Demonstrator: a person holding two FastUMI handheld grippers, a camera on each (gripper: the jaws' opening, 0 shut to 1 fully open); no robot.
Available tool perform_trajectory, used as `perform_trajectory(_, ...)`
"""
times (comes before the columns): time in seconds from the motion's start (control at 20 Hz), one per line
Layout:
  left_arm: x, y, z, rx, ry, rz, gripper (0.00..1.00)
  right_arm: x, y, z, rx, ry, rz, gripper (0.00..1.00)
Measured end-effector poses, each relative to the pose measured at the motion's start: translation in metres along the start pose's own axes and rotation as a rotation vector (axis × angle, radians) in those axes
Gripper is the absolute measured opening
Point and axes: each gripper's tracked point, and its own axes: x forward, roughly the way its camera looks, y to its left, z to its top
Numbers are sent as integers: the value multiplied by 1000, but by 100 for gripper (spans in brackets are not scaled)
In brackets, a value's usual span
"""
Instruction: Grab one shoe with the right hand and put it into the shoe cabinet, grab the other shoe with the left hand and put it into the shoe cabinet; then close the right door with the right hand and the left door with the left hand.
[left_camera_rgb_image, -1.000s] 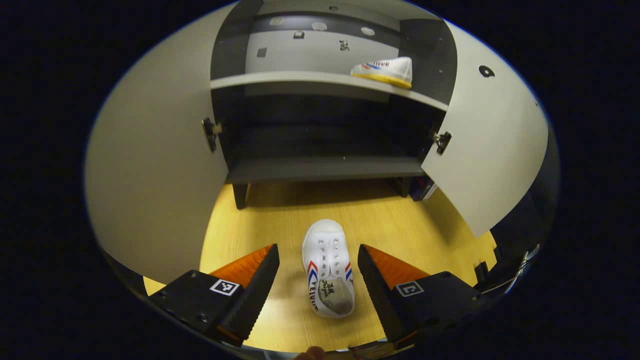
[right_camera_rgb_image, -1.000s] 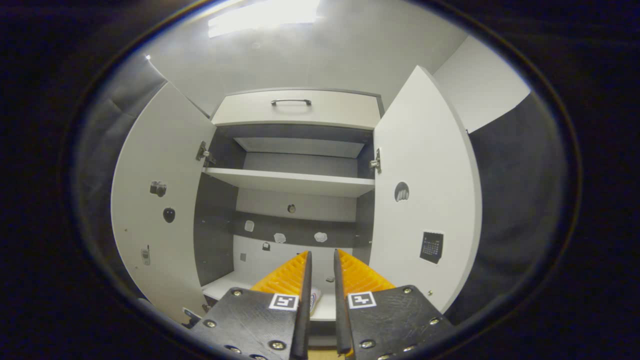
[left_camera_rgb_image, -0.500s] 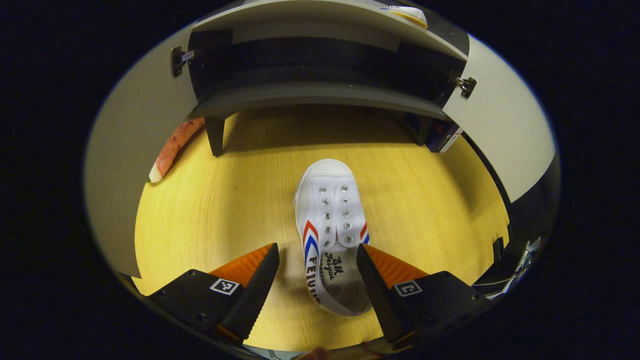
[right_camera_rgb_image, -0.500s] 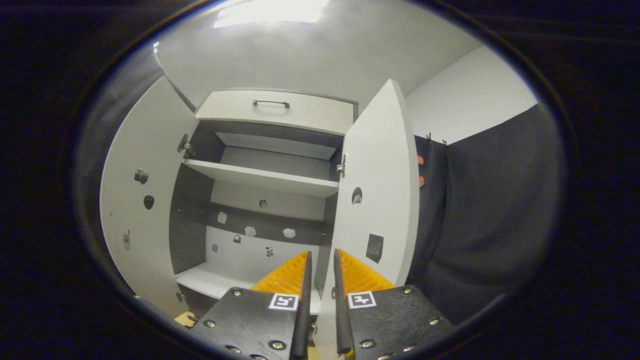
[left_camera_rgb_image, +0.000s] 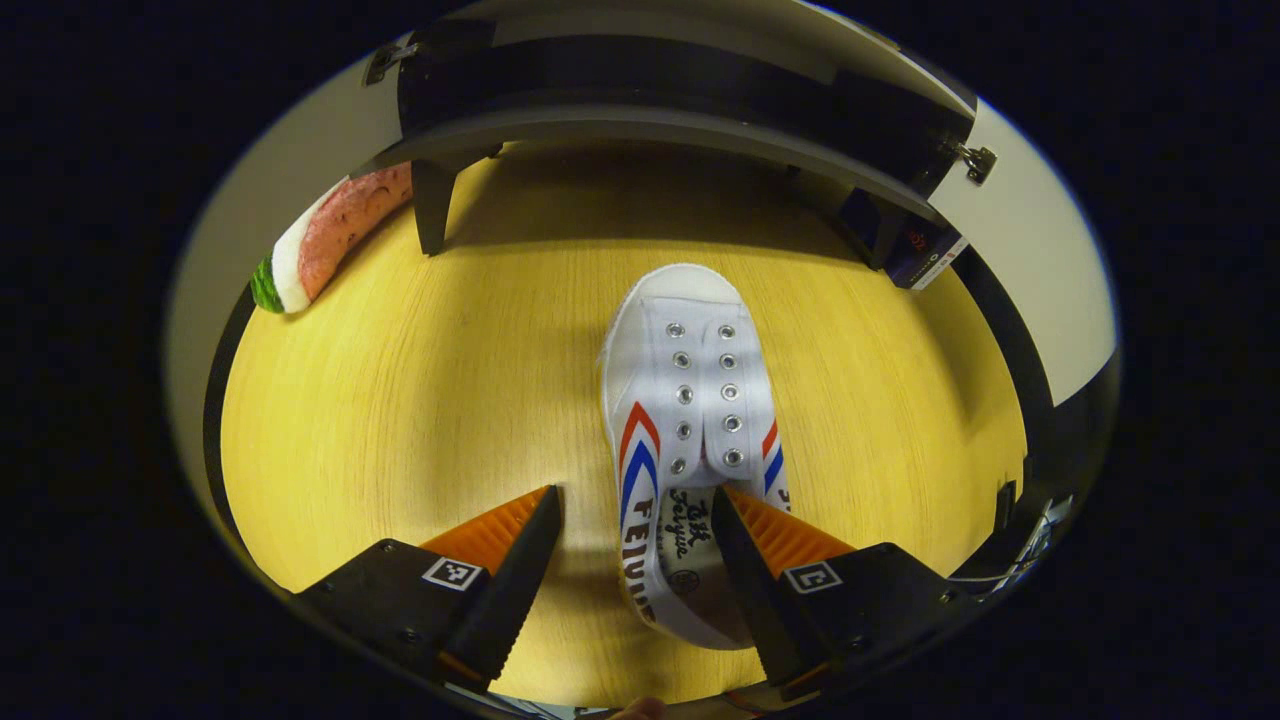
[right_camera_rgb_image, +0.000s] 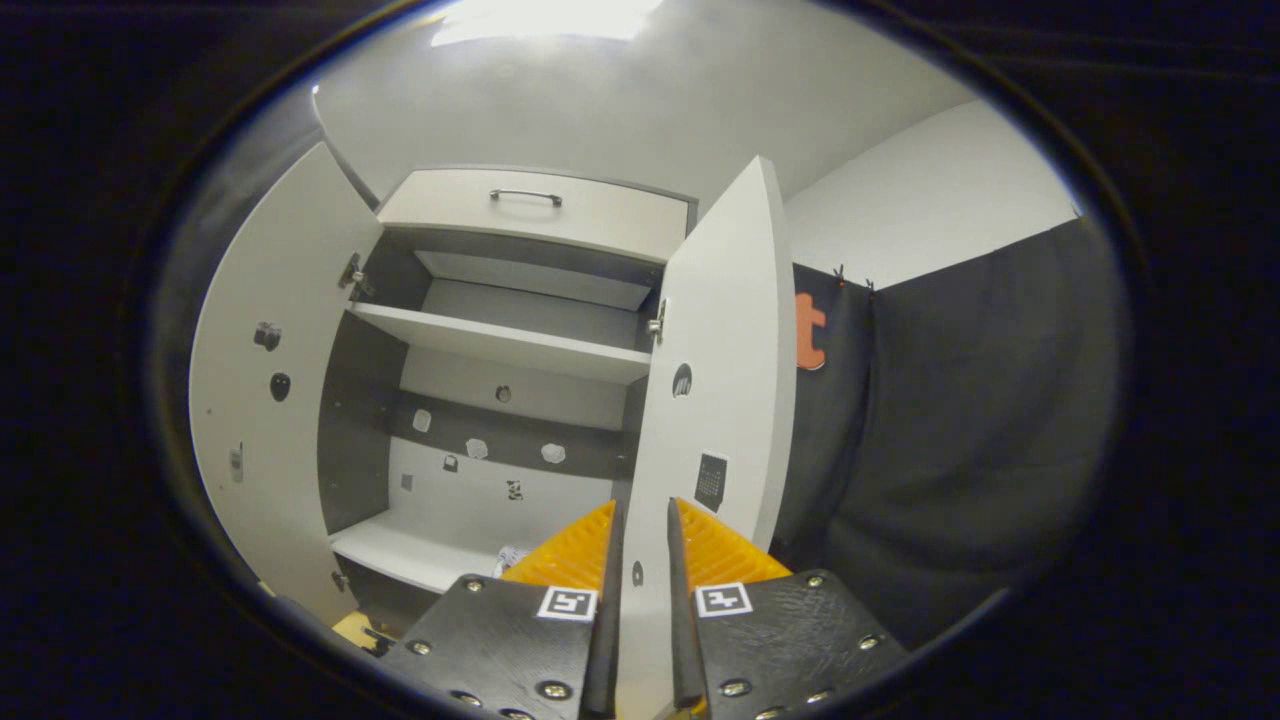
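Your left gripper (left_camera_rgb_image: 635, 540), spread wide, has moved closer over the shoe (left_camera_rgb_image: 690, 440); your right gripper (right_camera_rgb_image: 640, 560), fingers nearly together, has swung toward the right door (right_camera_rgb_image: 715, 400).

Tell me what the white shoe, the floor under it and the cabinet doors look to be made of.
Shoe: apparently white canvas, matte, with metal-looking eyelets that glint and a smoother, likely rubber toe rim.
Floor: yellow wood-look board, probably laminate; faint straight grain, low sheen.
Right door: flat, pale, matte panel, likely coated board; its thin edge and a metal hinge show. The core cannot be told.
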Motion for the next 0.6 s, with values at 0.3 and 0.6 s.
perform_trajectory(0.3,2,-11,-1,-98,1,-93,56,-1,1,0,-4,0,-16,21)
perform_trajectory(0.6,-2,-1,3,-123,10,-115,29,-5,-2,4,-16,-14,-30,21)
